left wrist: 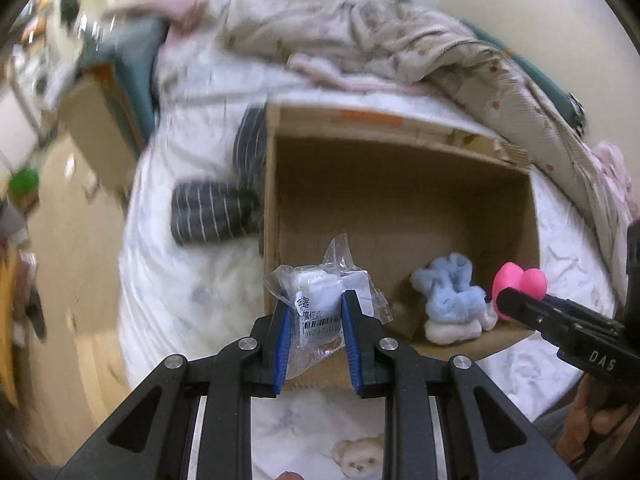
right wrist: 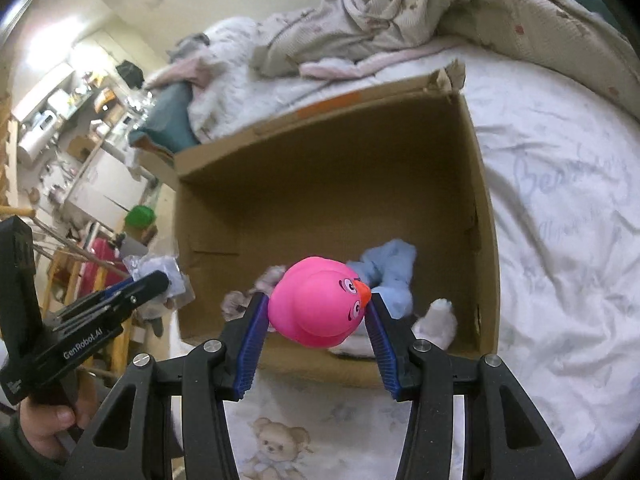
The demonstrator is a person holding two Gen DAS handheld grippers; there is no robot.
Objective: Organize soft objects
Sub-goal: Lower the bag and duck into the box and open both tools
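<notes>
- Sprawled across both views, a bed (right wrist: 560, 208) in white printed sheets carries the whole scene, with a rumpled quilt (left wrist: 420, 44) heaped along its far side.
- Centre stage, an open cardboard box (right wrist: 486, 216) rests on the mattress, its mouth tipped toward the cameras; a dark striped roll of fabric (left wrist: 212, 208) lies just beside the box's left wall, still outside it.
- Inside the box, near the right corner, a fluffy blue-and-white soft toy (left wrist: 452, 296) is already stowed.
- Clamped on a pink rubber duck (right wrist: 320, 304), the right hand-held gripper (right wrist: 318, 320) holds it at the box's front edge, orange beak against the right finger.
- Grasping a small clear plastic packet (left wrist: 320, 304) with a barcode label, the left hand-held gripper (left wrist: 316, 320) holds it at the box's near left corner.
- Judged from these positions, the step in hand is delivery: both items are poised over the box opening but not yet released.
- What the next move appears to call for is carrying each load past the front wall, clear of the blue toy, then easing the fingers apart; the slick packet may cling or slide, and the duck could roll toward the front.
</notes>
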